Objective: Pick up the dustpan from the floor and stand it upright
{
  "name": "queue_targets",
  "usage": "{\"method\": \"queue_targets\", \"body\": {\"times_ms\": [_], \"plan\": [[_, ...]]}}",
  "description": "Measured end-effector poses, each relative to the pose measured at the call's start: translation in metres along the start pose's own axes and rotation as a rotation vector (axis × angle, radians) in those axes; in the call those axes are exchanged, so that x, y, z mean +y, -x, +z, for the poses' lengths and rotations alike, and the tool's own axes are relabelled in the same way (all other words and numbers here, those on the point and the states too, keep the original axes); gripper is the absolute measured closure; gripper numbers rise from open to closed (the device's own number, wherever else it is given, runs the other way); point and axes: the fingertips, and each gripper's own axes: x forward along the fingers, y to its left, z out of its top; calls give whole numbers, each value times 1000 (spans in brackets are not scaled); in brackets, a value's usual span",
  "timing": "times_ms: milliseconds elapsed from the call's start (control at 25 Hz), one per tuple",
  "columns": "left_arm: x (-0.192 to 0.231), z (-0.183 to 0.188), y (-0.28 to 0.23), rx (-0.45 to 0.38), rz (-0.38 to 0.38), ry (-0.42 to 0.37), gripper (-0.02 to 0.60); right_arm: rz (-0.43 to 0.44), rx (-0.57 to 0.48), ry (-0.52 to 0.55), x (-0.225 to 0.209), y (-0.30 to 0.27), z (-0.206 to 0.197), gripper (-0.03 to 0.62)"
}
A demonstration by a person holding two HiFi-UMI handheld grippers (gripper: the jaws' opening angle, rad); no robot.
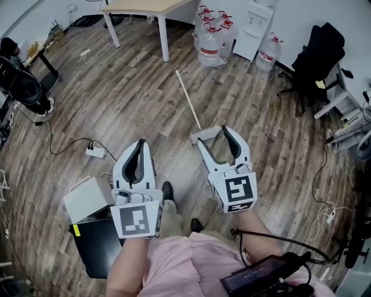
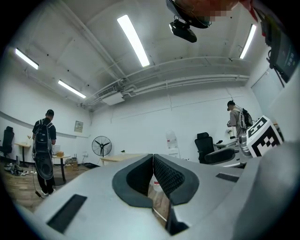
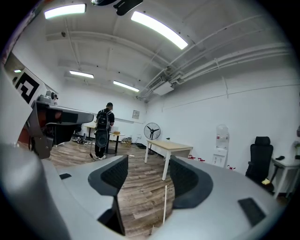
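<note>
On floor point(image 1: 133, 98), dustpan point(image 1: 199, 137) lying flat, long handle point(image 1: 188, 98) pointing toward table point(image 1: 152, 7)

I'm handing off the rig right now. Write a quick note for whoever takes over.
Left gripper: shut, empty, held above the floor.
Right gripper: open, empty, lined up over the dustpan.
Dustpan: lying on the wood floor in front of the person, with its long handle pointing away toward the table.
Done: nothing grasped yet.
Left: grip the dustpan, lift it, stand it upright.
</note>
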Motion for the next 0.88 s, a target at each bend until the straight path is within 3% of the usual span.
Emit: {"method": "queue_targets", "body": {"times_ms": [200, 480, 680, 880], "plan": [[51, -12, -69, 14, -19, 37, 568, -35, 19, -1, -12, -83, 7, 313], [126, -17, -154, 6, -60, 22, 568, -81, 8, 12, -17, -189, 38, 315], [158, -11, -199, -44, -82, 10, 568, -120, -8, 25, -27, -231, 56, 321], [168, -21, -230, -33, -113, 3, 568, -150, 0, 12, -42, -258, 53, 333]]}}
